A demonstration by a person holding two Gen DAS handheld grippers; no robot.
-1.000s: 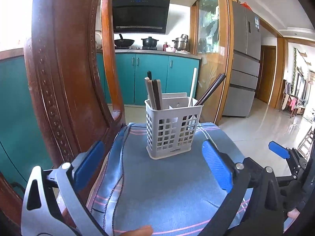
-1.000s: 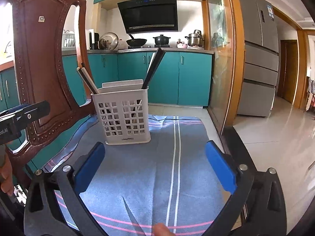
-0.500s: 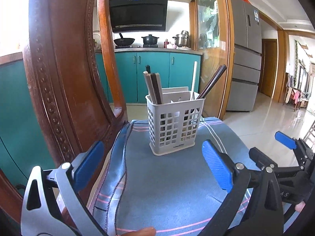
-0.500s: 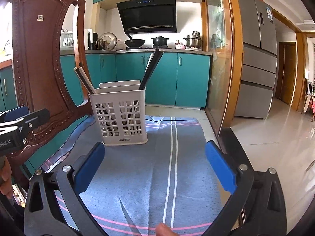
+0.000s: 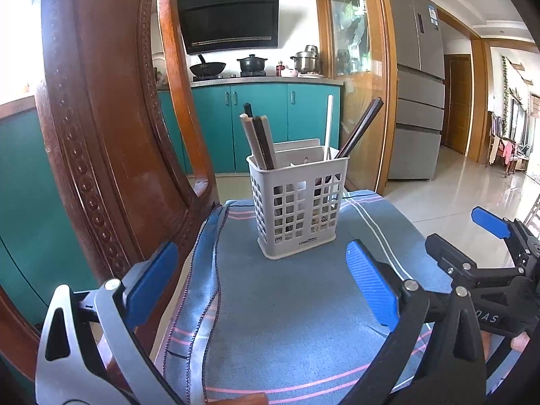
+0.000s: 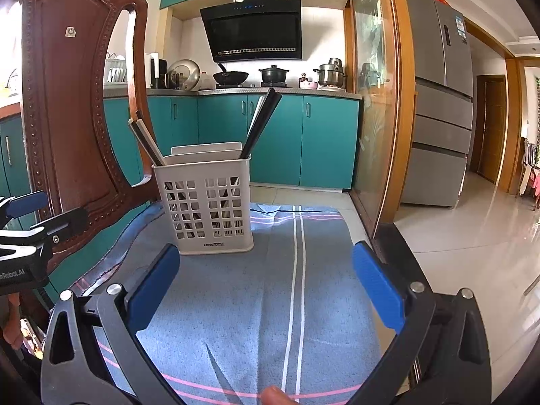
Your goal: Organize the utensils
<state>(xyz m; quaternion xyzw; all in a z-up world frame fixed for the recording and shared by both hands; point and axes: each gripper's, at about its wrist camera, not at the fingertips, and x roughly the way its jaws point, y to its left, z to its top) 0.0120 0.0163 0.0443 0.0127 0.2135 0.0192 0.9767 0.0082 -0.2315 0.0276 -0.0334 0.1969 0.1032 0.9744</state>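
A white slotted utensil holder (image 5: 298, 206) stands on a blue striped cloth (image 5: 287, 310). It holds dark and pale chopsticks (image 5: 258, 140) on its left, a white stick and dark chopsticks (image 5: 359, 128) leaning right. My left gripper (image 5: 261, 283) is open and empty, short of the holder. My right gripper (image 6: 265, 285) is open and empty, in front of the holder (image 6: 206, 202), and shows at the right of the left wrist view (image 5: 489, 253). Chopsticks (image 6: 261, 121) lean out of the holder here too.
A carved wooden chair back (image 5: 101, 135) stands close on the left, also in the right wrist view (image 6: 74, 111). The cloth's far edge (image 6: 297, 207) drops to a tiled floor. Teal cabinets (image 6: 276, 141) and a fridge (image 6: 438, 101) lie behind.
Both grippers have drawn back slightly and stay open. The right gripper has slid further into the left wrist view. The holder has not moved.
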